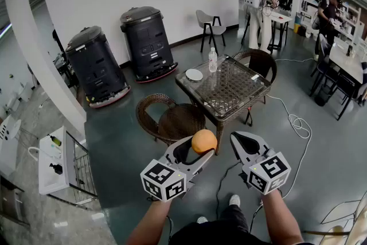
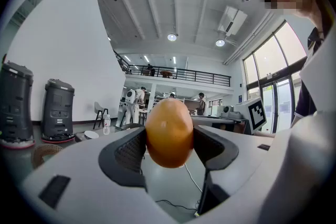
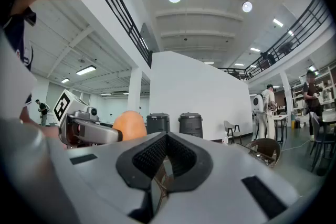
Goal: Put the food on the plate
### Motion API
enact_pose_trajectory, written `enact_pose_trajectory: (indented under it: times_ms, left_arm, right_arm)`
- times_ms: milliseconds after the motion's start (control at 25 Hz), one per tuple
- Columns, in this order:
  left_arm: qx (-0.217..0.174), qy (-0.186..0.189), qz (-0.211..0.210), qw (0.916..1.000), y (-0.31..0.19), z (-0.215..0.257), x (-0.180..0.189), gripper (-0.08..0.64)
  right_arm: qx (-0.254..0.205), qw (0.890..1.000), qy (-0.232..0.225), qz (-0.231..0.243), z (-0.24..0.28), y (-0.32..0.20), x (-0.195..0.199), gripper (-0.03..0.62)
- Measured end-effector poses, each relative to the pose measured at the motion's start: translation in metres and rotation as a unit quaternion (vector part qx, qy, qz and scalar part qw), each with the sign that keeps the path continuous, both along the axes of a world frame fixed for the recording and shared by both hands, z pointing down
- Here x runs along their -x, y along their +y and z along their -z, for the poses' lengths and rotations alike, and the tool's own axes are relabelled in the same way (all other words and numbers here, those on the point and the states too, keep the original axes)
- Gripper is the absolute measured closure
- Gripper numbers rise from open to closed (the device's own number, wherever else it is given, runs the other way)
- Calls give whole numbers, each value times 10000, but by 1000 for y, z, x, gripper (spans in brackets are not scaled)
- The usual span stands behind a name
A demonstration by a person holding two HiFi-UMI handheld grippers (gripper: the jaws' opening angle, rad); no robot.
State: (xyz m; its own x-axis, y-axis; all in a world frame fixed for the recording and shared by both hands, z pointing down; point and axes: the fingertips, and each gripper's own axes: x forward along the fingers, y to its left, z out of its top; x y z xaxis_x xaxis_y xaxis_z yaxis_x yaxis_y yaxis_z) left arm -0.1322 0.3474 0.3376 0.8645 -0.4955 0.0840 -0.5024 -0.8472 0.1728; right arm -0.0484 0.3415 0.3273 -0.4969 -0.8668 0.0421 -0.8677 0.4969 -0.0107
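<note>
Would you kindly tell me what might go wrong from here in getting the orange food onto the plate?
The left hand-held gripper pinches the smooth, rounded orange food only at its sides, so it may slip out.
The plate sits next to a bottle on the table; setting the food down might knock the bottle over.
A wicker chair and a floor cable lie near the table and might hinder the approach.

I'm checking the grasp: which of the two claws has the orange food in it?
The left claw: it is closed on the orange egg-shaped food. The right claw is shut, with nothing between its jaws.
</note>
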Motion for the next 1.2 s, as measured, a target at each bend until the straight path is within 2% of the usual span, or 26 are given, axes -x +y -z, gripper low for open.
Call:
enact_pose_trajectory:
  times_ms: [680, 1200]
  left_arm:
    - [13, -55, -13, 10000, -5, -4, -10, 270]
    - [51, -93, 121, 9999, -39, -1, -29, 270]
  right_arm:
    - [73, 9997, -253, -12, -4, -8, -18, 587]
    - [9, 9993, -210, 299, 5, -42, -52, 587]
